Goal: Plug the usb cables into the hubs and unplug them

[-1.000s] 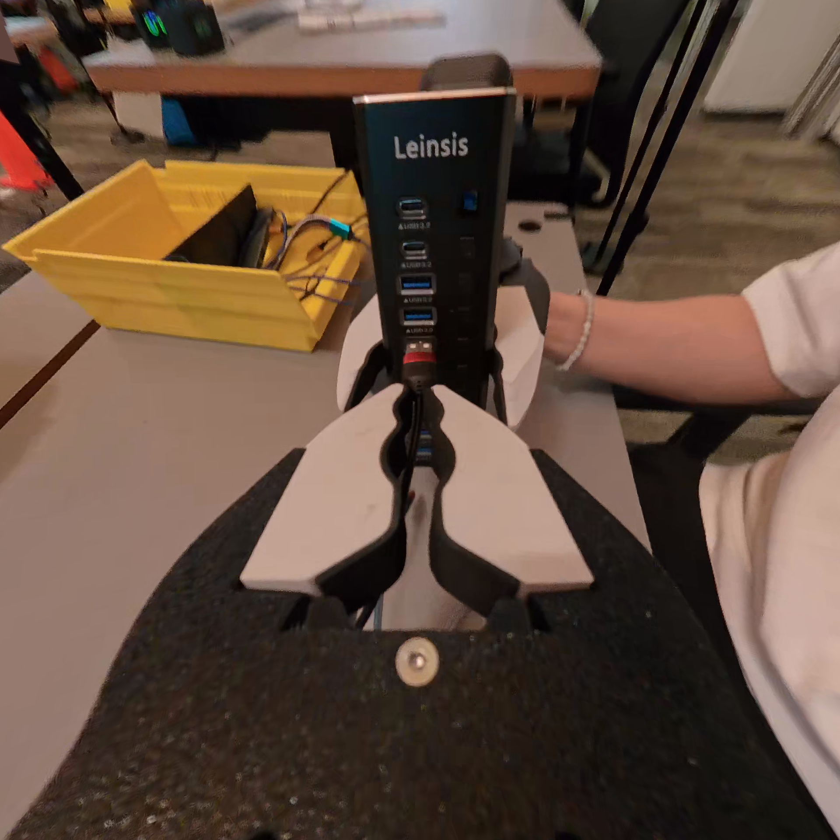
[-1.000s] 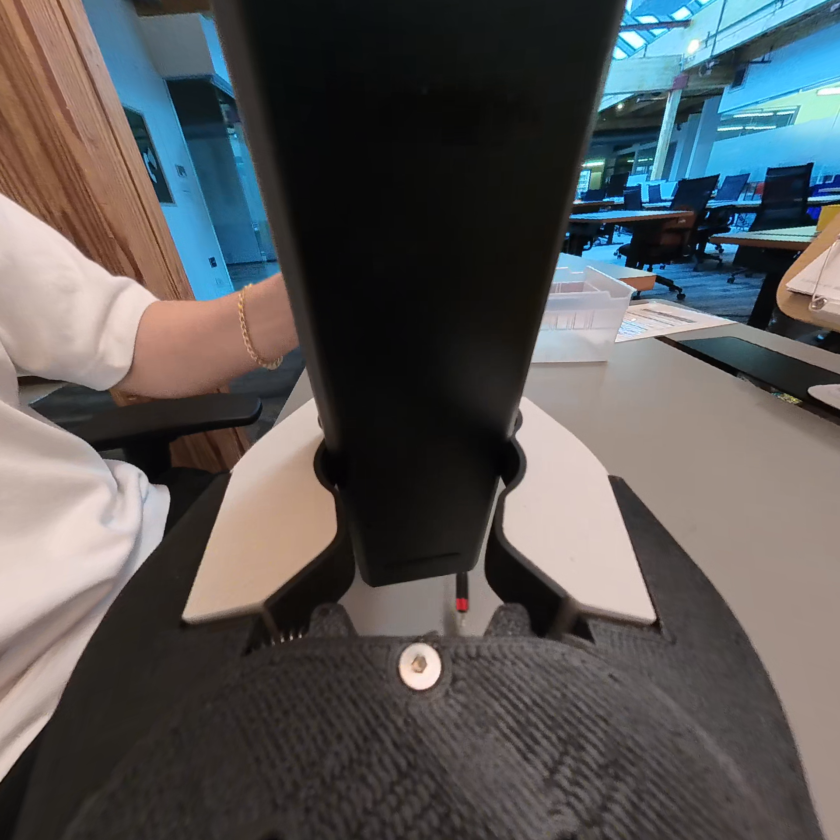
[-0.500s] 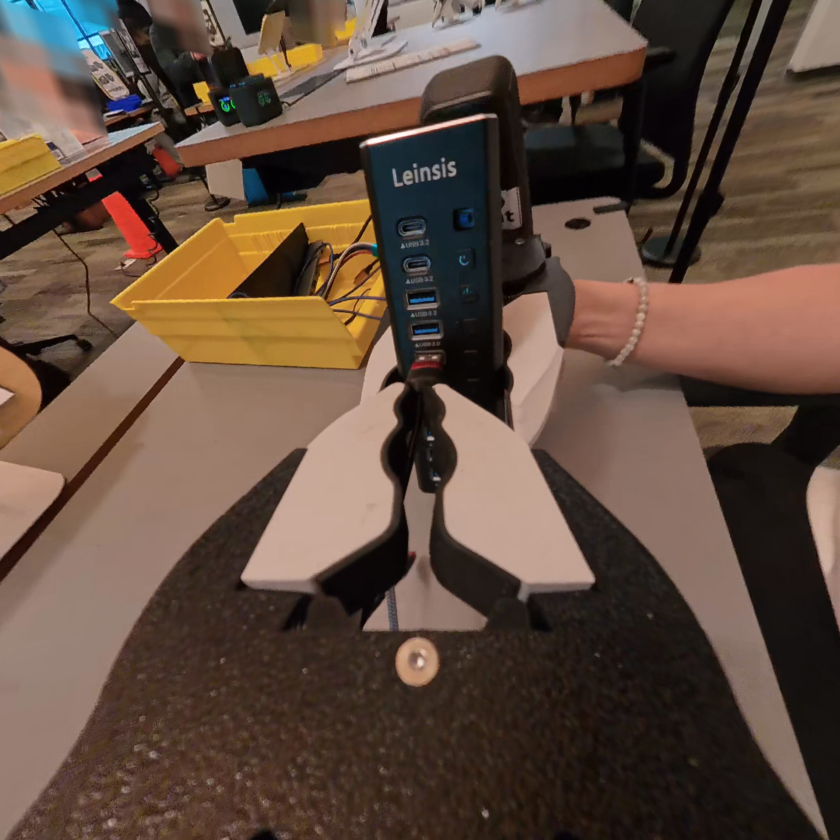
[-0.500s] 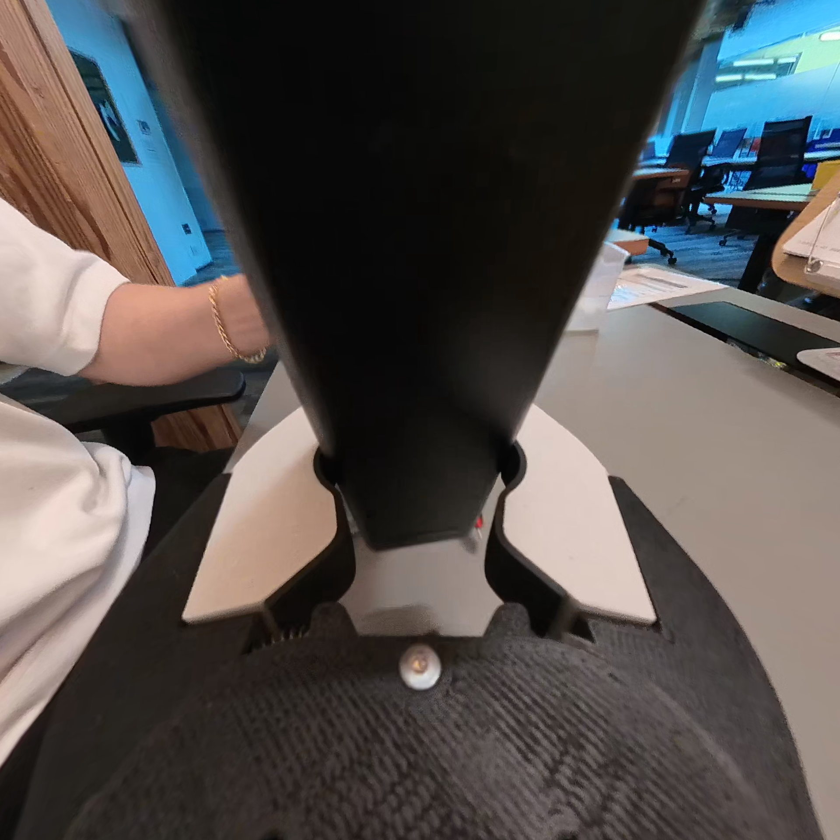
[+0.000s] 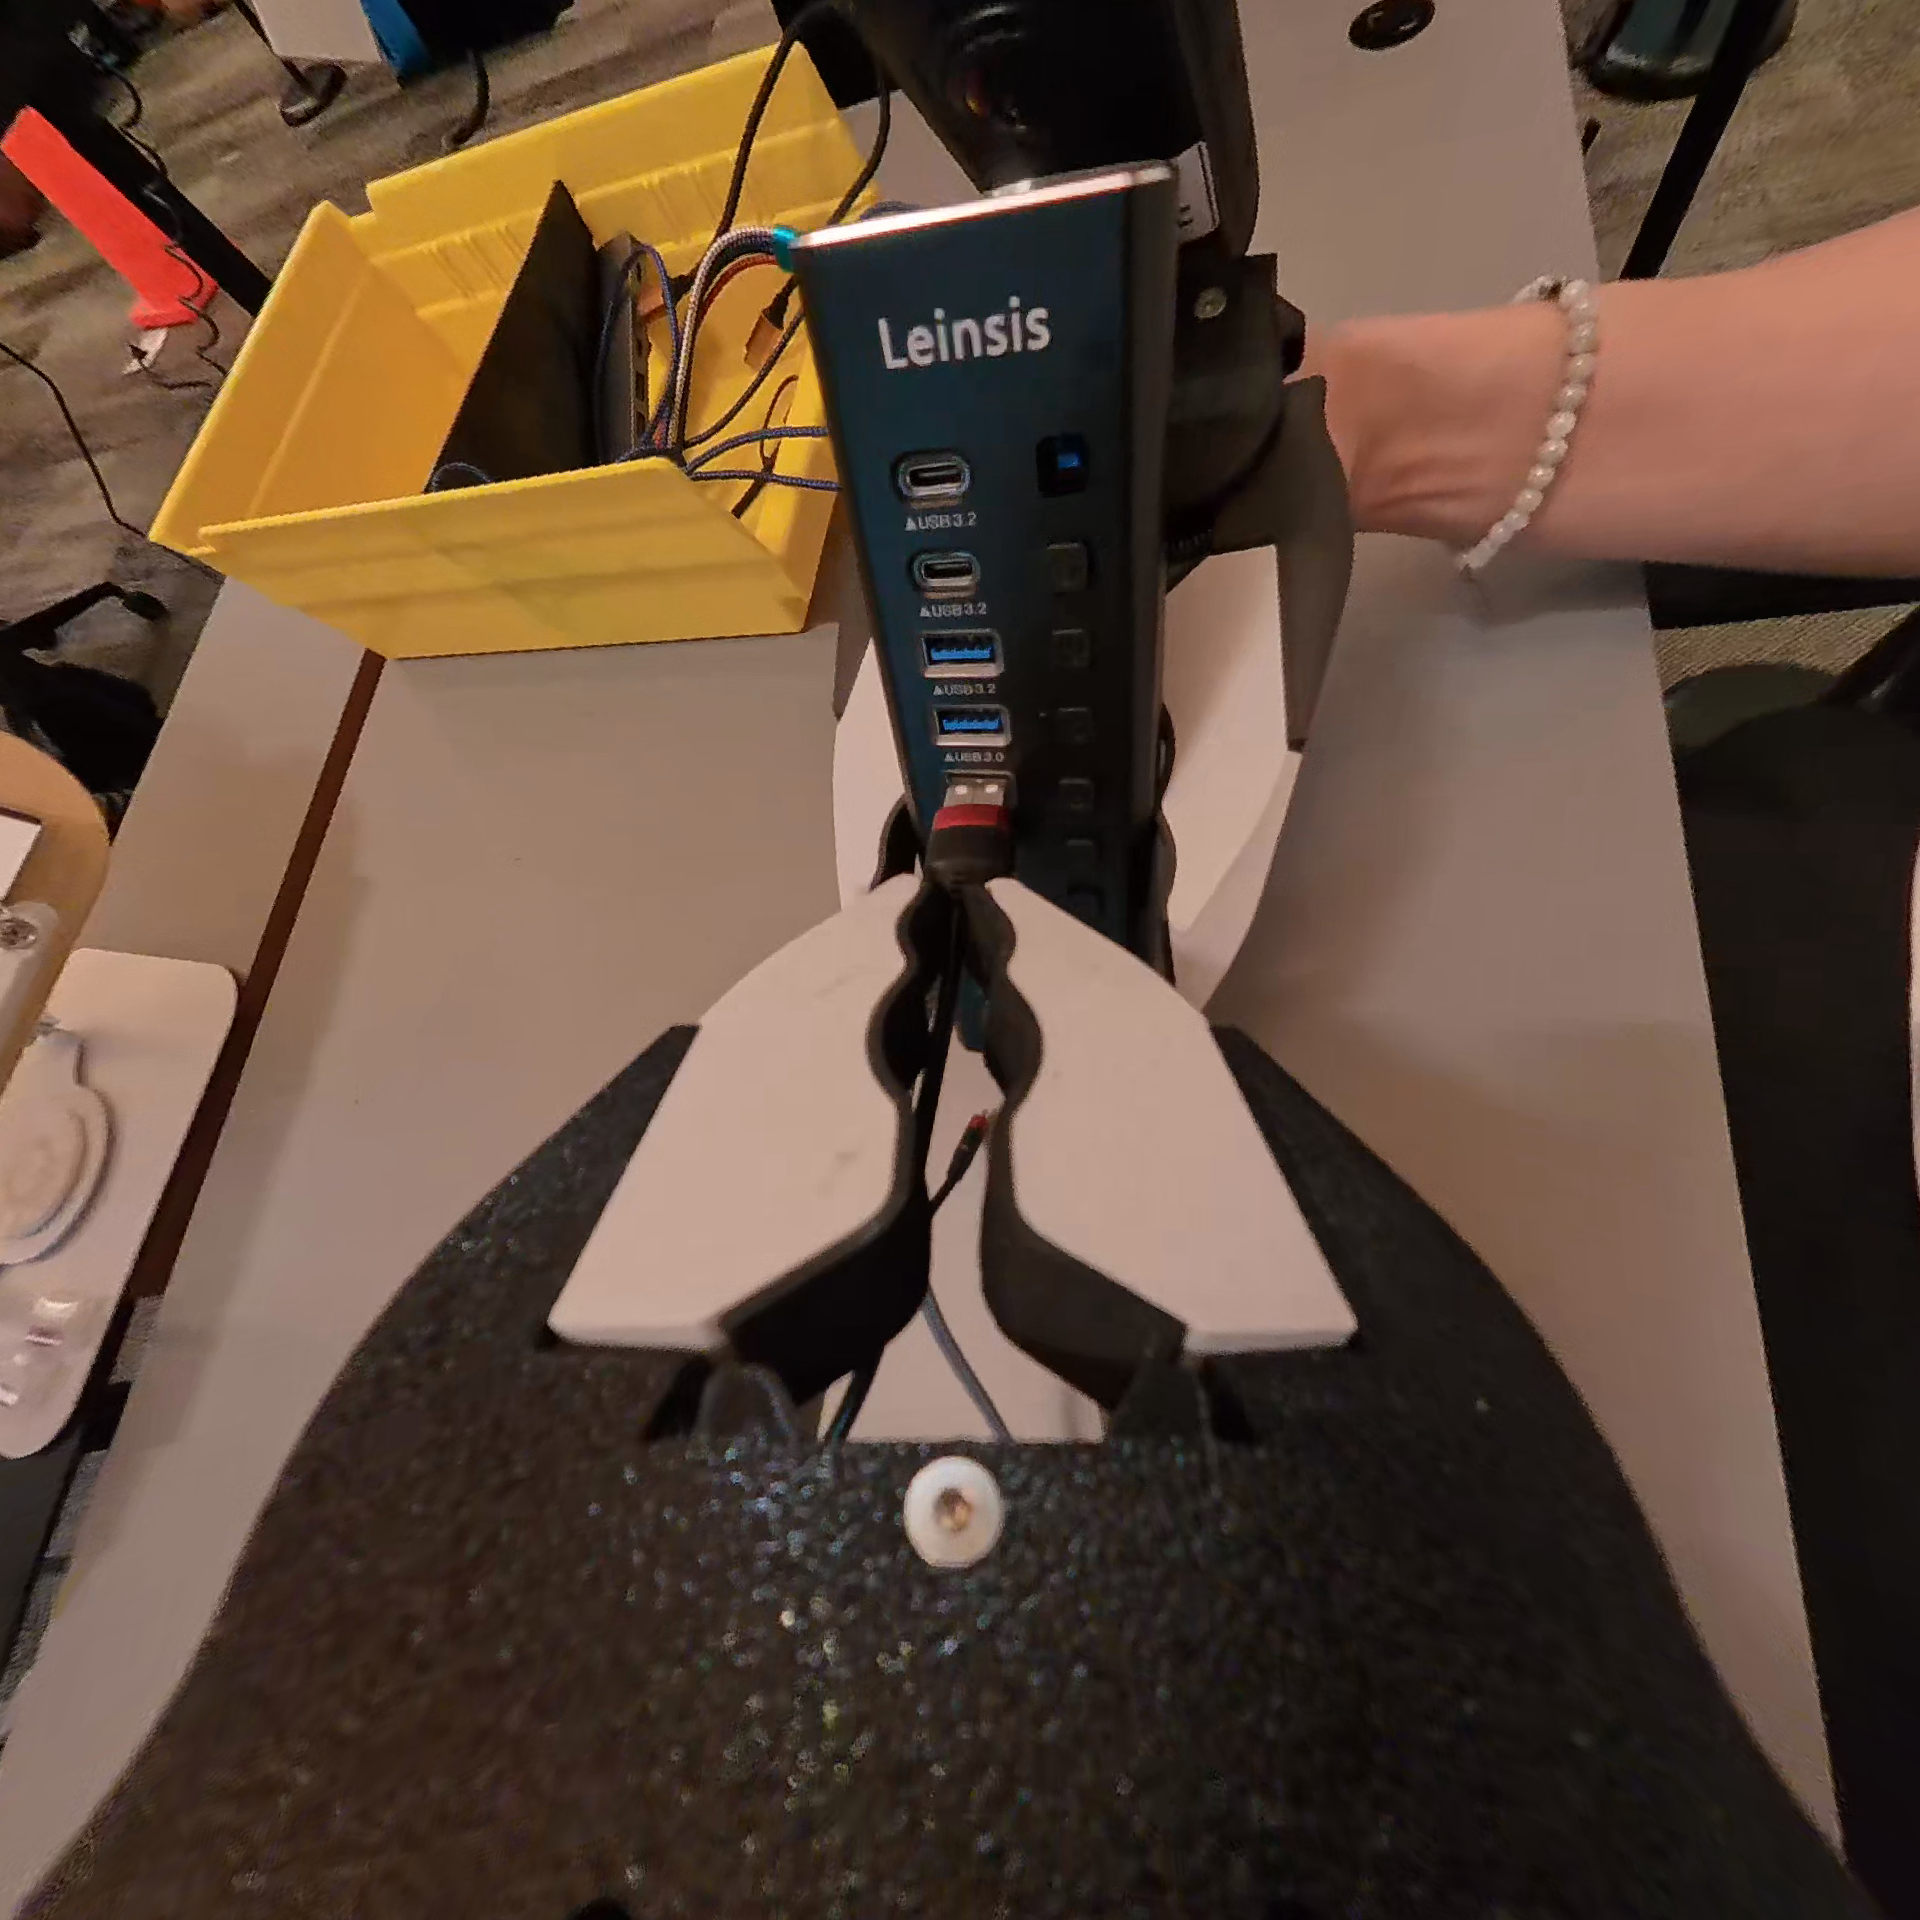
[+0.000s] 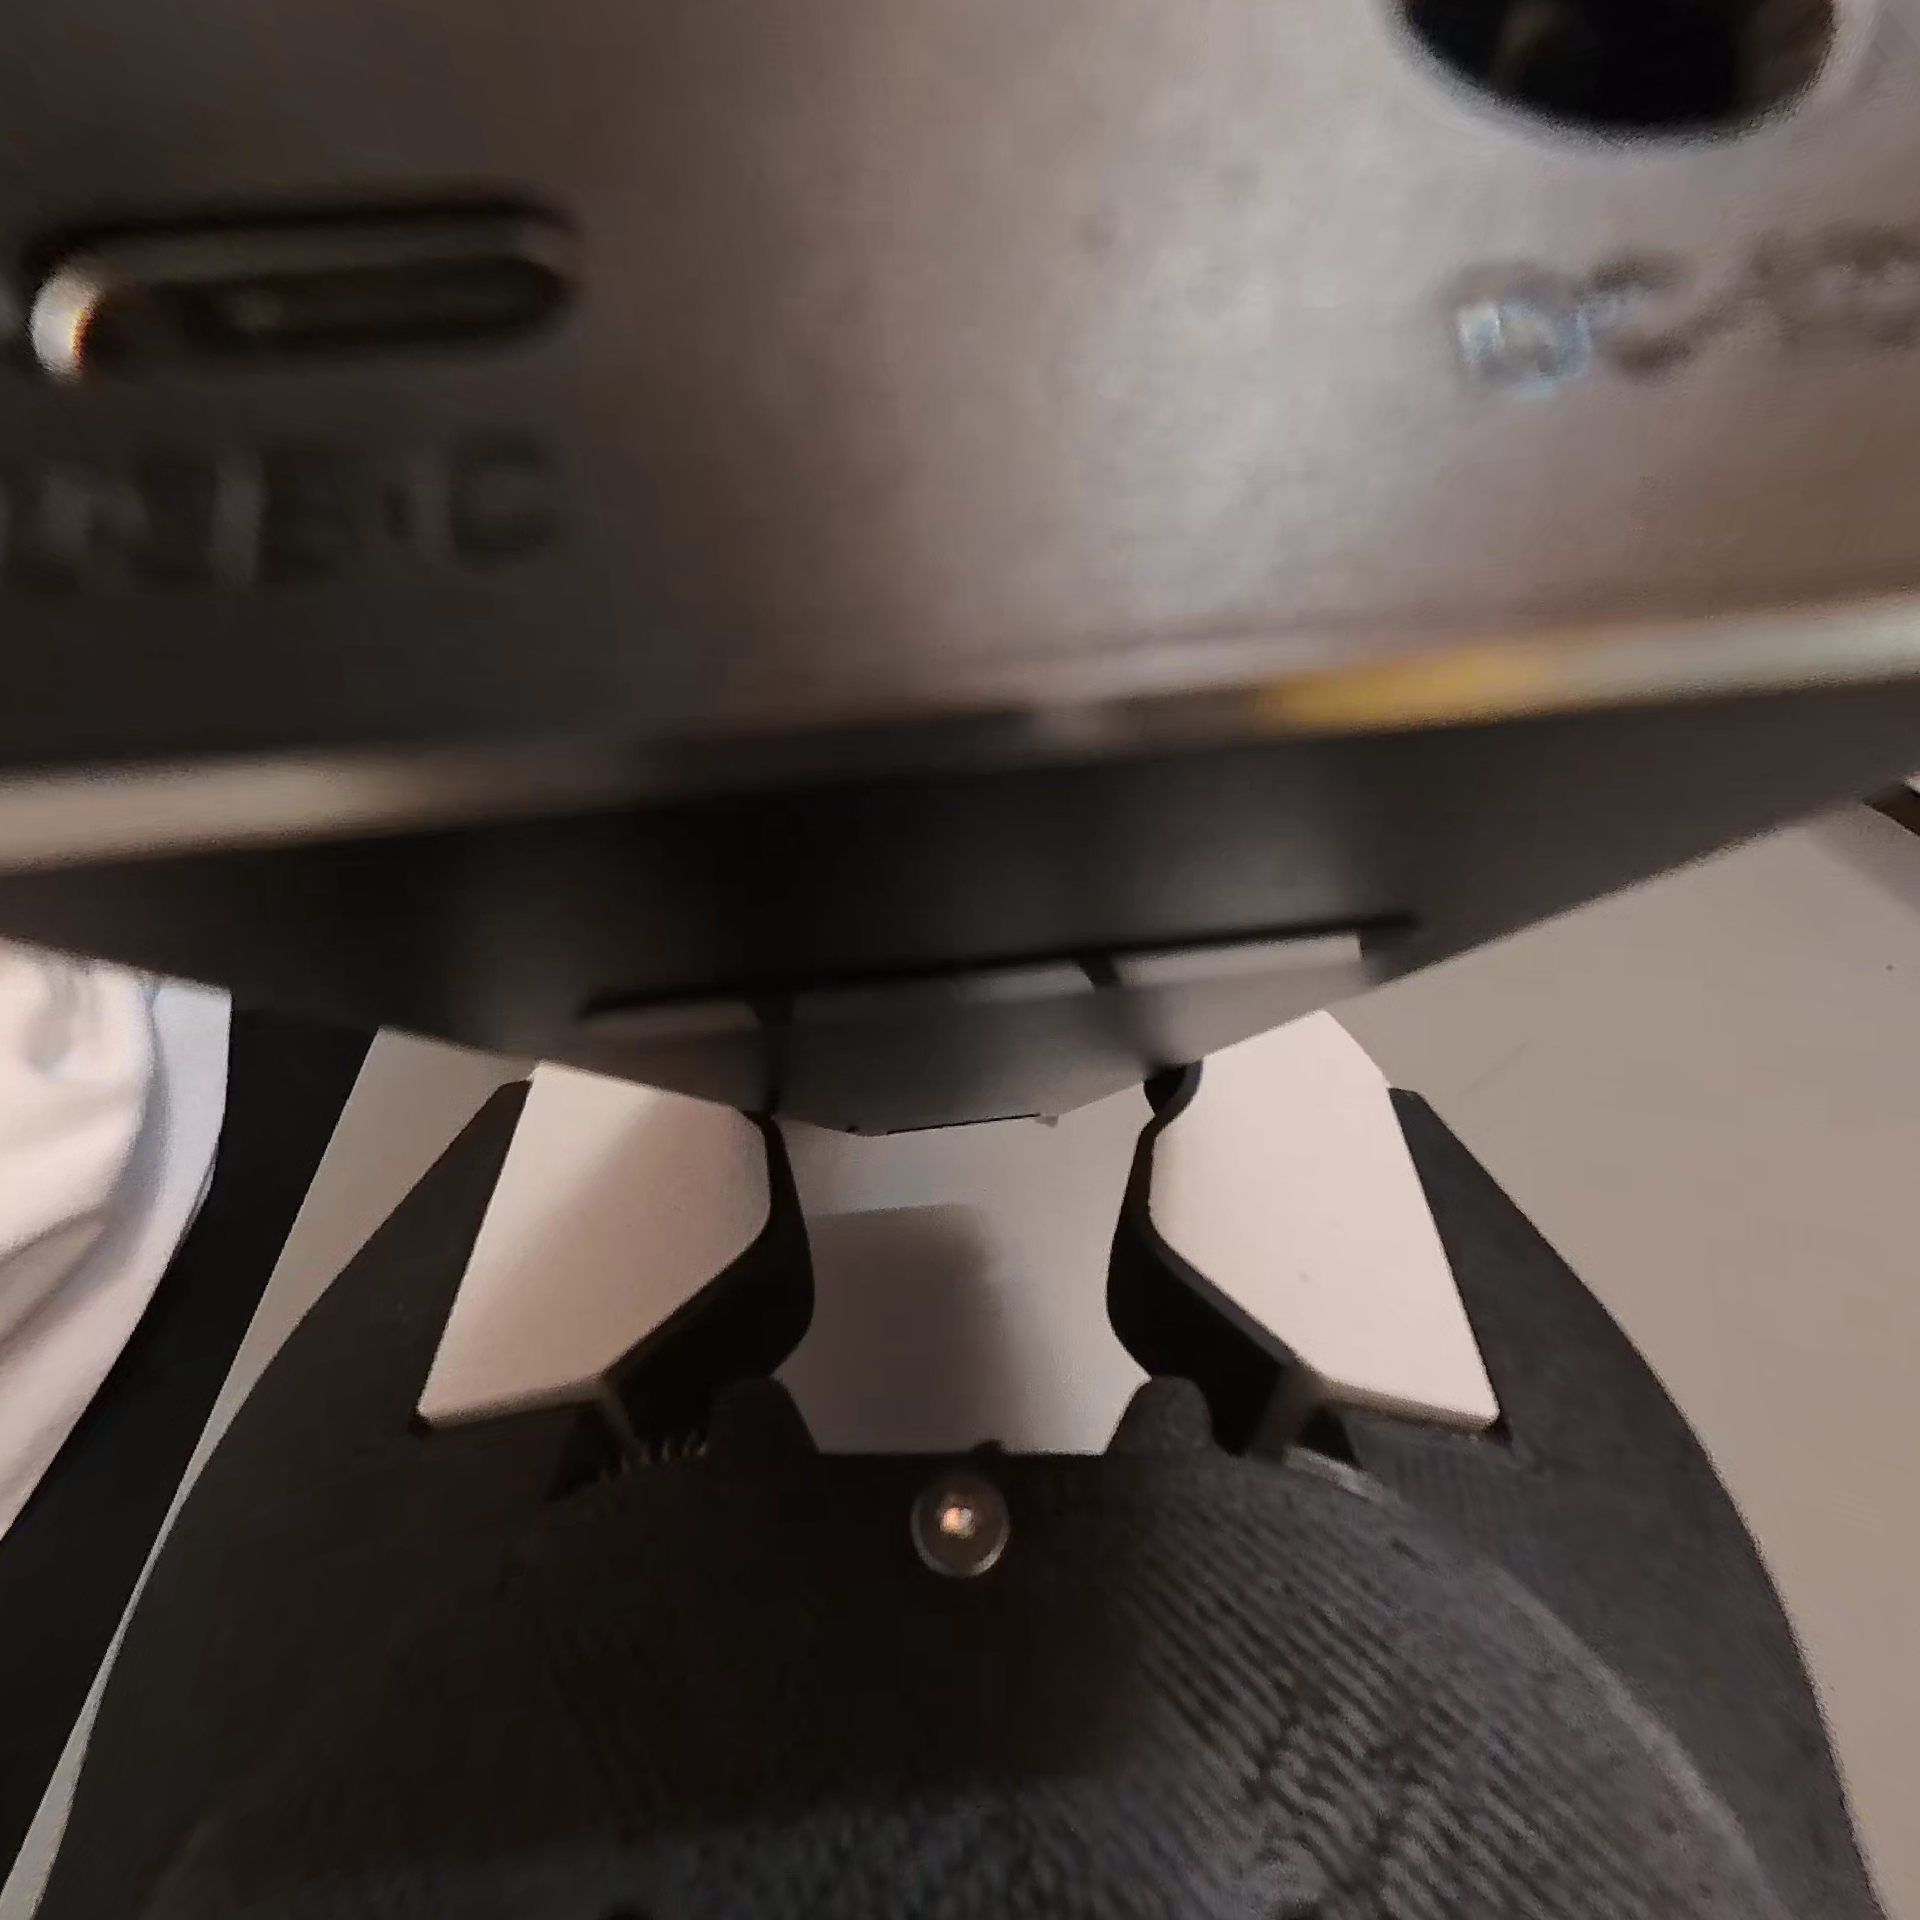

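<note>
A dark teal tower USB hub (image 5: 997,540) stands tilted at the middle of the left wrist view, its port column facing me. A black USB plug with a red band (image 5: 971,831) sits in the lowest visible port, with bare metal showing between band and port. My left gripper (image 5: 956,902) is shut on the plug's black cable (image 5: 940,1029) just behind the plug. My right gripper (image 6: 961,1101) is shut on the hub's lower part; its white fingers (image 5: 1262,831) show on both sides of the hub. In the right wrist view the hub (image 6: 935,520) is blurred and fills the top.
A yellow bin (image 5: 499,540) with cables and a black device stands at the back left on the grey table (image 5: 520,883). A person's forearm with a bead bracelet (image 5: 1558,416) reaches in from the right. White flat objects (image 5: 62,1143) lie on a lower surface at the left. The tips of one gripper are about 4 cm away from the tips of the other.
The hub has tipped over toward the right wrist camera, now showing its end face there. The plug has slid partly out of its port, exposing metal. Both views look more steeply down.
</note>
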### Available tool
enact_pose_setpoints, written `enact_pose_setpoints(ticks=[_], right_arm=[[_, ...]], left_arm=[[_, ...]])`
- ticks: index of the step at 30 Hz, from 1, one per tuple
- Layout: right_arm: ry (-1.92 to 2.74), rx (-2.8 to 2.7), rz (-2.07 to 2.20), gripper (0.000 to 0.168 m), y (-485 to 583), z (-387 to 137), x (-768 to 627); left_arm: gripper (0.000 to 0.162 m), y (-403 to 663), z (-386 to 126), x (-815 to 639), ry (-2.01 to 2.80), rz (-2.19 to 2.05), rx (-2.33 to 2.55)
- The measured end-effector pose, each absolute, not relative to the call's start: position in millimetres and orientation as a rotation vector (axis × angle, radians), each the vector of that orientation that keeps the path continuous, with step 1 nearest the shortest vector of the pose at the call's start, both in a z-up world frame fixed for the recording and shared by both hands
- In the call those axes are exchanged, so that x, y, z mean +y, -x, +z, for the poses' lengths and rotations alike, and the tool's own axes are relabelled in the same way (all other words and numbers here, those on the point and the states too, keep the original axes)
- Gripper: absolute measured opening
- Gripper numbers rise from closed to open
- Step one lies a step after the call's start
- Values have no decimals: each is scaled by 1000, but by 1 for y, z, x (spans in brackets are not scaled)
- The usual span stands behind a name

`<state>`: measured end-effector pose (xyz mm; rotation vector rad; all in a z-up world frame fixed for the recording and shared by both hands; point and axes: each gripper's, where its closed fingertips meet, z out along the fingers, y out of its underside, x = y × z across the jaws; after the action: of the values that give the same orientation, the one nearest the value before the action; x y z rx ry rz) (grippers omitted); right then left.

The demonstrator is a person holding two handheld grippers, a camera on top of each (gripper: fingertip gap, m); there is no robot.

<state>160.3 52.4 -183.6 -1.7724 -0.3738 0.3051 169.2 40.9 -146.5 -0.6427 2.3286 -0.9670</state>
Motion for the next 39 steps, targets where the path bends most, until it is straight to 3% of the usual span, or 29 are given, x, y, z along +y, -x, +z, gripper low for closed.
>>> enact_pose_setpoints(ticks=[17, 19, 22, 25, 28, 32, 34, 37, 39], right_arm=[[1834, -355, 280, 71, -165, -187, 51], [1820, -348, 294, 71, -164, -185, 52], [1773, -316, 359, 71, -161, -184, 56], [1783, -306, 337, 71, -165, -187, 56], [1790, -310, 314, 71, -166, -185, 57], [1810, -342, 310, 71, -157, -186, 61], [1814, -363, 314, 72, -151, -186, 62], [1804, -365, 317, 71, -150, -182, 62], [1777, -354, 332, 72, -152, -178, 59]], left_arm=[[7, -171, -154, 44, 770, -1310, 2175], [19, -173, -151, 46, 779, -1305, 2133], [25, -170, -152, 42, 765, -1328, 2182], [55, -174, -150, 53, 807, -1215, 2188], [74, -176, -120, 52, 837, -1202, 2120], [86, -178, -92, 5, 795, -1325, 2183], [84, -190, -95, -3, 815, -1278, 2208], [60, -194, -99, -14, 766, -1301, 2275], [60, -197, -96, -14, 793, -1343, 2259]])
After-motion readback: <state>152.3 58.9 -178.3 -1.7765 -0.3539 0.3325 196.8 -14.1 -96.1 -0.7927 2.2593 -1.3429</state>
